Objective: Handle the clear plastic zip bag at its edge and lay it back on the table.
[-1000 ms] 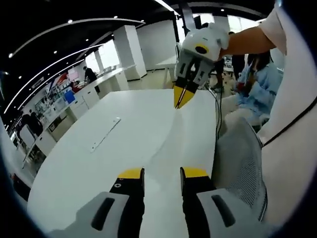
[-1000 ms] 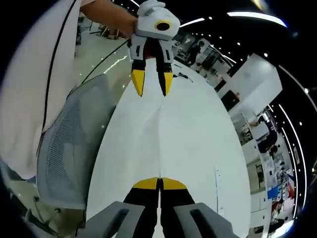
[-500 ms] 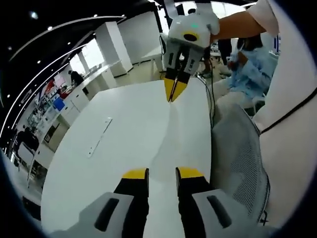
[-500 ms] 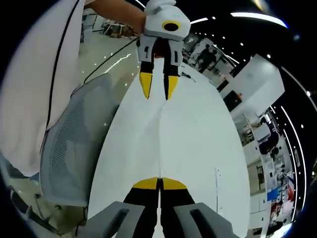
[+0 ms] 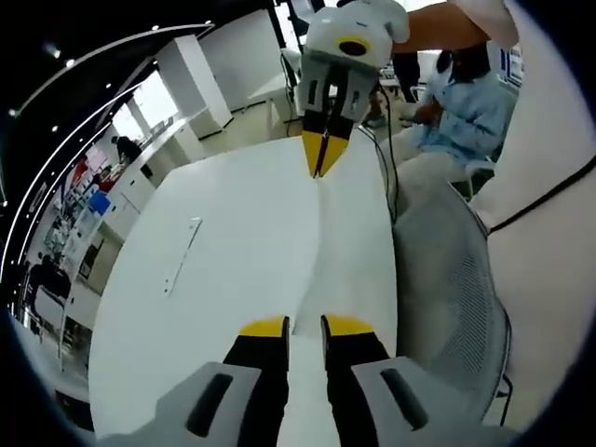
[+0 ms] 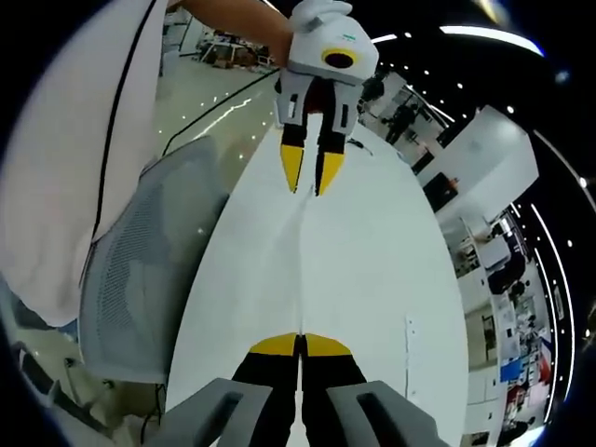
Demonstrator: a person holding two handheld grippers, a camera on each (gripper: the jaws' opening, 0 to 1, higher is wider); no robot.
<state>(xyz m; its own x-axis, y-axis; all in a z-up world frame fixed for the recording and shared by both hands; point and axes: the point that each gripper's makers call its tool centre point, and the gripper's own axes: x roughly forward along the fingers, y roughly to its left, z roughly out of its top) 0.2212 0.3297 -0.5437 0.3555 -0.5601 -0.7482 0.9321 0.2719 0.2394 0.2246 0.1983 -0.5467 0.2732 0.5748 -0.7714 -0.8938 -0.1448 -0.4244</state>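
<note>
Zip bag (image 6: 301,270), lower centre: apparently pinched in your right gripper (image 6: 300,345); left gripper (image 5: 304,326) narrowly open. Risk: edge slips, bag crumples on table (image 5: 233,242).

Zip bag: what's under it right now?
The white table shows through the zip bag. The bag edge pinched in the shut right gripper is covered by its jaws.

The left gripper view looks from above along the long white table (image 5: 233,261) toward the far room. A grey mesh chair (image 5: 447,279) sits at its right edge. The right gripper view looks the other way along the same table (image 6: 372,270), with the chair (image 6: 140,270) on its left. The two cameras face each other, quite close, and both see the table and chair.
</note>
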